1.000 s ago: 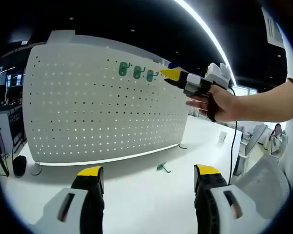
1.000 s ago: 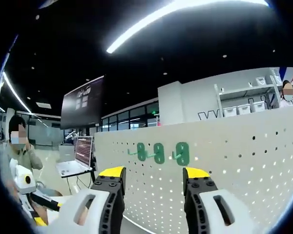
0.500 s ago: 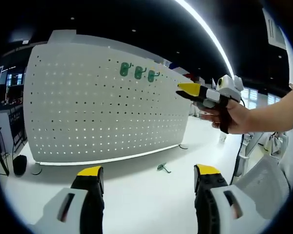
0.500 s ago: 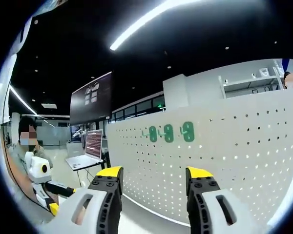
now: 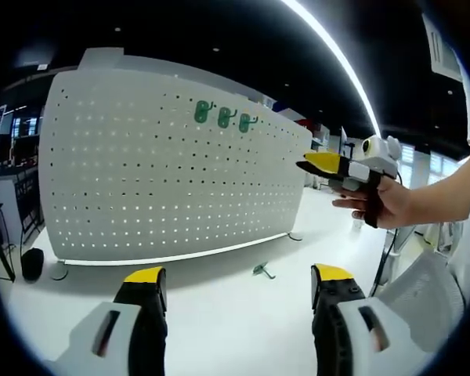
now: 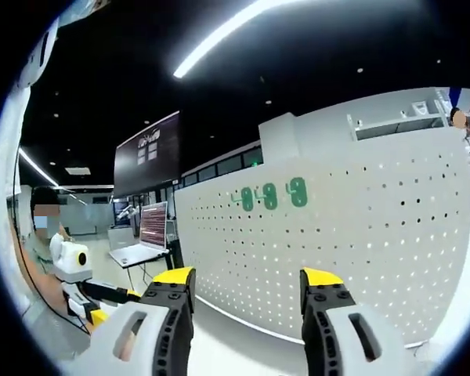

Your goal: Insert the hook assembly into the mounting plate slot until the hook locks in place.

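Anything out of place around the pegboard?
One green hook lies loose on the white table in front of the pegboard, while three green hooks hang in a row near its top. Both grippers are open and hold nothing.

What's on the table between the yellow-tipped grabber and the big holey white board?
In the left gripper view, one green hook lies on the white table between the left gripper and pegboard.

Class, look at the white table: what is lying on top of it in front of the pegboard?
One small green hook lies on the table before the pegboard. The left claw hides part of the near tabletop.
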Tool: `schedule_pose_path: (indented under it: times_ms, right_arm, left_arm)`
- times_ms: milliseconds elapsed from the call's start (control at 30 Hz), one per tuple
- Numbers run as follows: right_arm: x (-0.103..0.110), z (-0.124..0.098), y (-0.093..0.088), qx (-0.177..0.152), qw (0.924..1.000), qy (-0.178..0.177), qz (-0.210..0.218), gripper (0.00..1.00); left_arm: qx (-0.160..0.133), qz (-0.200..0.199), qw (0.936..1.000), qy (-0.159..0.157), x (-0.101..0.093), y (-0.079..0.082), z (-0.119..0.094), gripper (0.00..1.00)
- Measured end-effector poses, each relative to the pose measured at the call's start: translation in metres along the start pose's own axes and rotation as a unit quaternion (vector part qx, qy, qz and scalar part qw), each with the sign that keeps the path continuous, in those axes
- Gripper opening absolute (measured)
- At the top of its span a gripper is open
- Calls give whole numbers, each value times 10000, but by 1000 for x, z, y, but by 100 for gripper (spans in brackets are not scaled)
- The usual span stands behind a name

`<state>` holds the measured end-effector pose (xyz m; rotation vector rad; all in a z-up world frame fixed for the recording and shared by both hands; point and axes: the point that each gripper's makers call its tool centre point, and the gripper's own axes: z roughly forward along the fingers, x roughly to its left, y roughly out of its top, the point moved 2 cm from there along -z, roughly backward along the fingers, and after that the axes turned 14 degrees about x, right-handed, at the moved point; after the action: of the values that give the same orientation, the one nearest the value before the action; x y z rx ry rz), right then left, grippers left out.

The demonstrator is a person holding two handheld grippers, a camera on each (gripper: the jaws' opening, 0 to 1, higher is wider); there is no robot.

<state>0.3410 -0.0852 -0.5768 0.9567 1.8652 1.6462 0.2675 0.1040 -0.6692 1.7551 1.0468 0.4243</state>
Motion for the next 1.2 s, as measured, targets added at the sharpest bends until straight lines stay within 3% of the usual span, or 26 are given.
schedule_pose_path:
  times_ms: [533,1200]
  right_arm:
    - [2,-20,-26,224,9997,-46,80,64]
    - [6,-46,-59,515,9983,-174,193,68]
  left_arm:
    - [-26,-14,10000,0,0,1,-1,78]
    - [-62,-46,10000,-38,0,3,-1,78]
